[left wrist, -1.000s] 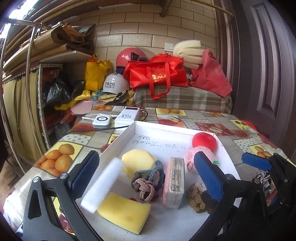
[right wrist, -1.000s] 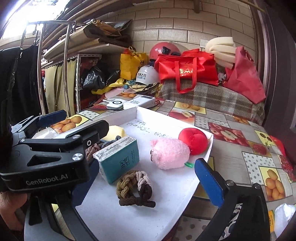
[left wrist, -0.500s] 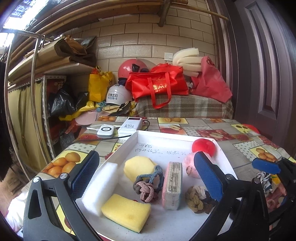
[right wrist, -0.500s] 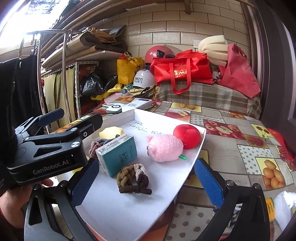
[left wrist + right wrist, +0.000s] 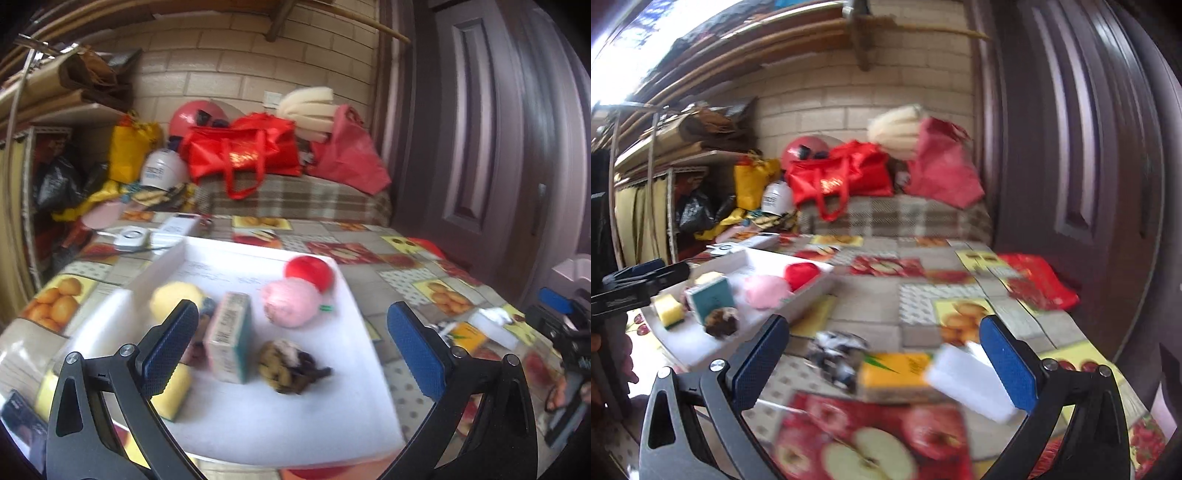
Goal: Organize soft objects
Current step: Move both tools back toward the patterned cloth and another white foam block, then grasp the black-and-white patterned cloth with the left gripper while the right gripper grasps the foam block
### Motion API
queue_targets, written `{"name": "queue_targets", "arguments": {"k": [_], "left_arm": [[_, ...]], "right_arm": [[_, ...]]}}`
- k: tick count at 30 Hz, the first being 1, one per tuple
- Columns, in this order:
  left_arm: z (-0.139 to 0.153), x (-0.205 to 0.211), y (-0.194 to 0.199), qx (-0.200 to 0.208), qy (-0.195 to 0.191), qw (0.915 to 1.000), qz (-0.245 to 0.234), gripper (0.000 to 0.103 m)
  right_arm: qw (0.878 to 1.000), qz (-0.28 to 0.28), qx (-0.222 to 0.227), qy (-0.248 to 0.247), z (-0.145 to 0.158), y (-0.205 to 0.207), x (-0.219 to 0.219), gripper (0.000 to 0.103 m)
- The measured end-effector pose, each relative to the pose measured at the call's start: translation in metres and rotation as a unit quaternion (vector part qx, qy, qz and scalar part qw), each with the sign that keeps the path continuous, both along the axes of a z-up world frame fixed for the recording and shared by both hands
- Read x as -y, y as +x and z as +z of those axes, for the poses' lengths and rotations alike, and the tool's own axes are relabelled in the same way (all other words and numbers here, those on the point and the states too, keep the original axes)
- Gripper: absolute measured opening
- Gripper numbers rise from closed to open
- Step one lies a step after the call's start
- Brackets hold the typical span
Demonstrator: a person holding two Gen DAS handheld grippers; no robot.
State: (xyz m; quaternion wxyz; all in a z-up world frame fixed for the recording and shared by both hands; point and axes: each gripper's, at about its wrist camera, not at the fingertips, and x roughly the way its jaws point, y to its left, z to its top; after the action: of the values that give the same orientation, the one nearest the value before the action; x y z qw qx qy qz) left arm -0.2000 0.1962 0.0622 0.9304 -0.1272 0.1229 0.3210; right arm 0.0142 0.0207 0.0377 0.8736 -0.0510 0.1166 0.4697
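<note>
Both frames are blurred. In the left wrist view the left gripper (image 5: 291,354) has its fingers wide apart and empty, low in the frame over a white tray (image 5: 332,417) on the counter (image 5: 406,266). The tray holds one red ball (image 5: 308,271), one pink plush (image 5: 291,306), one teal-sided box (image 5: 231,341), one brown rope knot (image 5: 290,367) and two yellow sponges, one (image 5: 175,299) behind the left finger, one (image 5: 171,397) lower left. In the right wrist view the right gripper (image 5: 884,362), fingers also apart and empty, hangs over one yellow pack (image 5: 897,373), one white block (image 5: 971,382) and one dark knot (image 5: 836,354) on the counter, right of the tray.
</note>
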Motion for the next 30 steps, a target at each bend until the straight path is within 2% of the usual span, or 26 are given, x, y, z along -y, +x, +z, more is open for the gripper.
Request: {"name": "queue_targets", "arguments": {"k": [2,4,7,10,13,17,20,22,24,26,29,30], "left_arm": [[0.001,0.011,0.008,-0.011,0.011,0.9996,-0.022,0.103],[0.002,0.025,0.015,-0.018,0.030,0.9982,-0.048,0.103],[0.003,0.043,0.030,-0.030,0.038,0.9950,-0.087,0.103],[0.001,0.065,0.054,-0.057,0.046,0.9895,-0.125,0.103],[-0.004,0.077,0.086,-0.092,0.023,0.9862,-0.135,0.103],[-0.017,0.078,0.130,-0.168,-0.001,0.9778,-0.126,0.103],[-0.023,0.073,0.151,-0.189,-0.014,0.9737,-0.127,0.103],[-0.027,0.069,0.161,-0.200,-0.022,0.9716,-0.124,0.103],[-0.031,0.064,0.168,-0.213,-0.033,0.9686,-0.123,0.102],[-0.033,0.063,0.169,-0.217,-0.040,0.9673,-0.125,0.102],[-0.035,0.058,0.171,-0.214,-0.050,0.9678,-0.123,0.102],[-0.036,0.057,0.173,-0.216,-0.052,0.9676,-0.120,0.102]], "right_arm": [[0.999,-0.004,-0.048,-0.012,-0.007,0.028,0.014,0.103],[0.995,-0.035,-0.094,-0.024,-0.014,0.054,0.026,0.103],[0.985,-0.065,-0.160,0.000,-0.021,0.081,0.043,0.103],[0.977,-0.092,-0.195,0.007,-0.027,0.092,0.050,0.103],[0.973,-0.110,-0.204,-0.003,-0.030,0.095,0.048,0.103],[0.977,-0.085,-0.194,-0.019,-0.030,0.091,0.045,0.103],[0.984,-0.035,-0.166,-0.061,-0.028,0.080,0.028,0.103],[0.986,-0.009,-0.124,-0.109,-0.029,0.069,0.011,0.103],[0.984,-0.010,-0.072,-0.163,-0.031,0.063,-0.003,0.100],[0.976,-0.014,-0.040,-0.213,-0.038,0.062,-0.011,0.088],[0.968,-0.001,-0.056,-0.243,-0.046,0.072,-0.016,0.069],[0.966,-0.001,-0.053,-0.251,-0.048,0.073,-0.018,0.068]]}}
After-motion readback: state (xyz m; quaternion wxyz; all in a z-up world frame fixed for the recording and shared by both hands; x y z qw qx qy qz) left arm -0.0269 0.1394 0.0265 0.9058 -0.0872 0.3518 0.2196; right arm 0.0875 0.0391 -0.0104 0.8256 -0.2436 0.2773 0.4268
